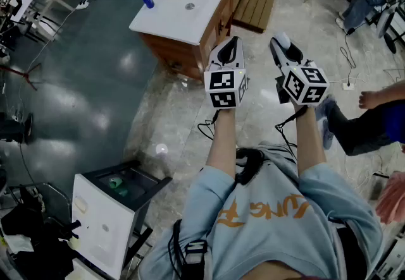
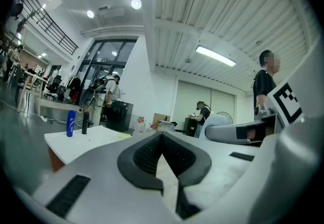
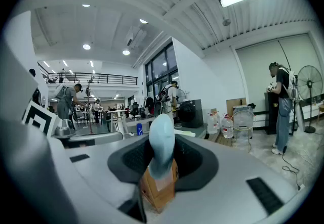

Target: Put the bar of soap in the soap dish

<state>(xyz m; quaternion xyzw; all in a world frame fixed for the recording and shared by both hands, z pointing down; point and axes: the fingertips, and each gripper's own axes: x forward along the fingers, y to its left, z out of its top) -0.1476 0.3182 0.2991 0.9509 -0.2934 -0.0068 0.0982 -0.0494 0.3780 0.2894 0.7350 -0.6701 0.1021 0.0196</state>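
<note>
Head view dim and greyish, pale glare patches on the glossy dark floor (image 1: pixel 95 102), both gripper views brighter under a ceiling strip light (image 2: pixel 215 56) and round downlights (image 2: pixel 135 3), strong fisheye bending, black vignetted corners, near foreground perhaps slightly soft.

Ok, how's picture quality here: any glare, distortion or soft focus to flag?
Head view: dim, greenish, with ceiling-light glare patches on the glossy dark floor. Left gripper view: heavy fisheye bend, black corners, blown-out ceiling lights, the left claw close up and soft. Right gripper view: same fisheye and dark corners; the bar of soap in the right claw is blurred, the background sharper.
</note>
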